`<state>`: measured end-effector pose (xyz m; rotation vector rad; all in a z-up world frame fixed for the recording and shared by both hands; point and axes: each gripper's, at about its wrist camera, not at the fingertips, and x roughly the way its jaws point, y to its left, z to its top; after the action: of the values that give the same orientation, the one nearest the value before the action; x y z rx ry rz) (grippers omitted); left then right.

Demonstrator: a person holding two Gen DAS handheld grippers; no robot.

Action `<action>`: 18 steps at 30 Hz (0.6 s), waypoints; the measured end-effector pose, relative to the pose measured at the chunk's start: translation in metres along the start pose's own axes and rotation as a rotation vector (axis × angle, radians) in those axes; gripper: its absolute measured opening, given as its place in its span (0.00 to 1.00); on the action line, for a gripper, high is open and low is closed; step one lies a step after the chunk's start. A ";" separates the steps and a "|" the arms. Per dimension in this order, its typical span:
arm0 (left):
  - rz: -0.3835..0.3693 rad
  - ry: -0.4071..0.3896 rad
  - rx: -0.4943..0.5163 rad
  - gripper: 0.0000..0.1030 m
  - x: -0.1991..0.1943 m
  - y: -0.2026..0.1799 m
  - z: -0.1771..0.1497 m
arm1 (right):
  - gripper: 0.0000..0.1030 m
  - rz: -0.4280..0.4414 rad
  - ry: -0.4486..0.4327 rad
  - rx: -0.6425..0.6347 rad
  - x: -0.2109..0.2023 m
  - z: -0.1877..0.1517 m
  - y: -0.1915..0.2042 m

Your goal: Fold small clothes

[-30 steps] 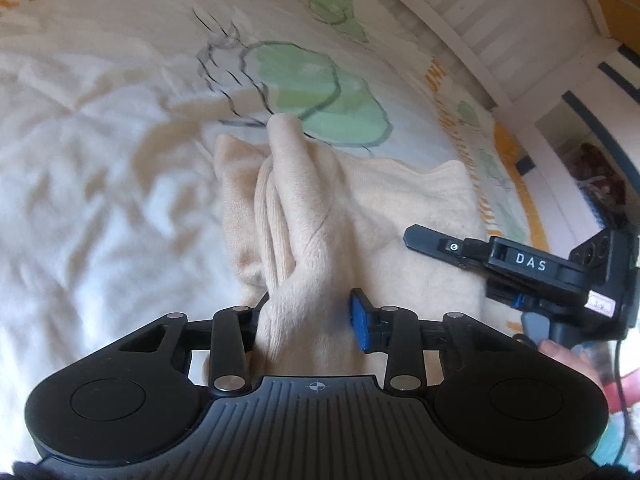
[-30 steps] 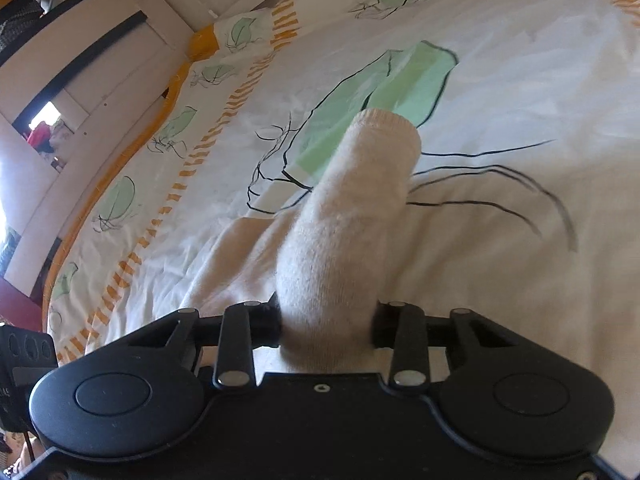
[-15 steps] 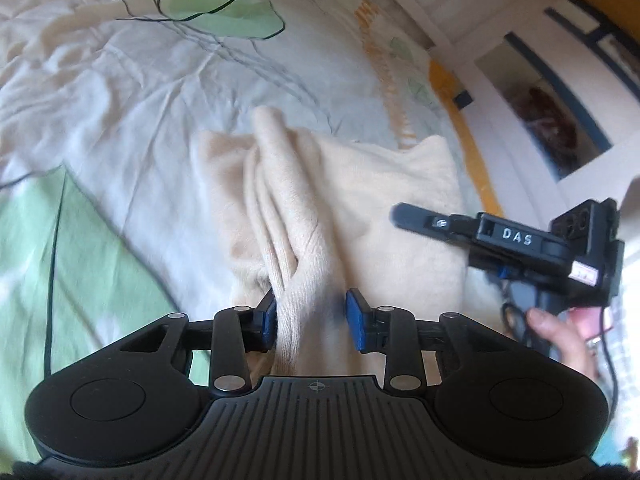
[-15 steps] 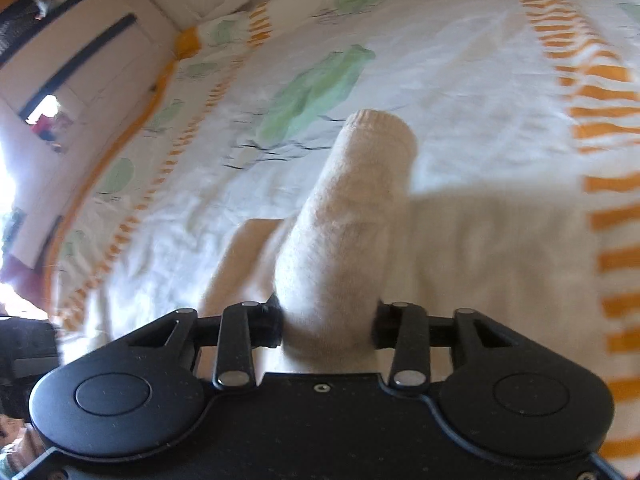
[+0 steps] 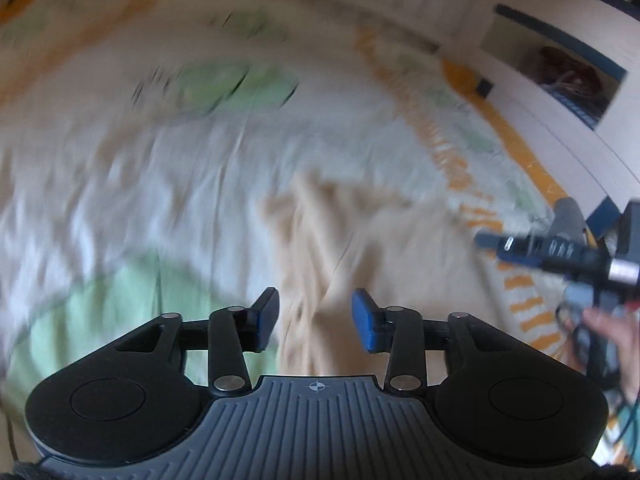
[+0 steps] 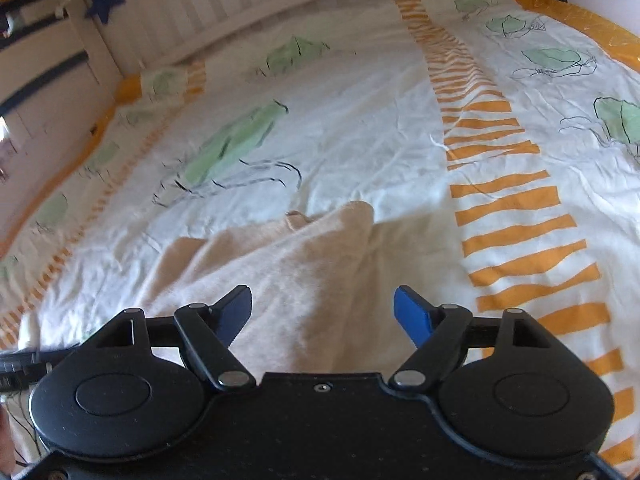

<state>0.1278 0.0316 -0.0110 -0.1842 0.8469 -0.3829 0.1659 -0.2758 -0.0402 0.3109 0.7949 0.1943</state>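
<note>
The left gripper [image 5: 315, 318] has its jaws opening, the blue pads clear of the cloth: nothing is pinched between them. The garment [image 5: 360, 248], a beige knit piece, lies on the bedspread [image 5: 192, 184] beyond and beneath the fingertips, running up and away from the gap between them; a ridge of bunched fabric rises straight ahead of the gap (this view is badly smeared, so finer folds cannot be made out). To the right of the left fingers, well apart, the right gripper [image 5: 486, 241] shows from the side, with a hand [image 5: 616, 332] on its grip at the frame's edge.

In the right wrist view, which is sharp, the right gripper [image 6: 323, 314] has its jaws wide and opening, released, with no cloth touching either pad. The garment [image 6: 288, 272] lies flat under and ahead of the fingers, its mass mostly ahead of the left finger and the gap, a raised fold running from the gap up to a rounded corner farther out. A small curled edge sits just left of that corner. Right of the right finger the bedspread [image 6: 360, 120] carries a band of orange stripes [image 6: 512, 208]; farther out ahead, left of the gap, is a green leaf print [image 6: 232, 144] with black line drawing. A white slatted rail [image 6: 248, 8] borders the far side.
</note>
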 end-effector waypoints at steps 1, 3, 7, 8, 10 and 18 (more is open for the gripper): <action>-0.008 -0.007 0.007 0.43 0.003 -0.004 0.008 | 0.78 0.011 -0.009 0.010 -0.004 -0.003 -0.003; -0.026 -0.002 0.001 0.43 0.015 -0.008 0.020 | 0.78 0.029 -0.022 0.019 -0.008 -0.010 -0.003; -0.049 0.045 -0.013 0.43 0.053 -0.013 0.037 | 0.78 0.039 -0.025 0.013 -0.011 -0.020 0.000; -0.054 0.061 -0.023 0.43 0.062 -0.012 0.038 | 0.78 0.046 -0.025 0.016 -0.011 -0.021 0.000; -0.065 0.096 -0.053 0.43 0.078 -0.008 0.039 | 0.78 0.053 -0.024 0.023 -0.012 -0.025 -0.001; 0.044 0.129 -0.110 0.42 0.093 0.005 0.037 | 0.78 0.064 -0.026 0.021 -0.015 -0.028 -0.002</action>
<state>0.2125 -0.0011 -0.0527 -0.2442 0.9988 -0.3095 0.1350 -0.2761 -0.0493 0.3583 0.7618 0.2418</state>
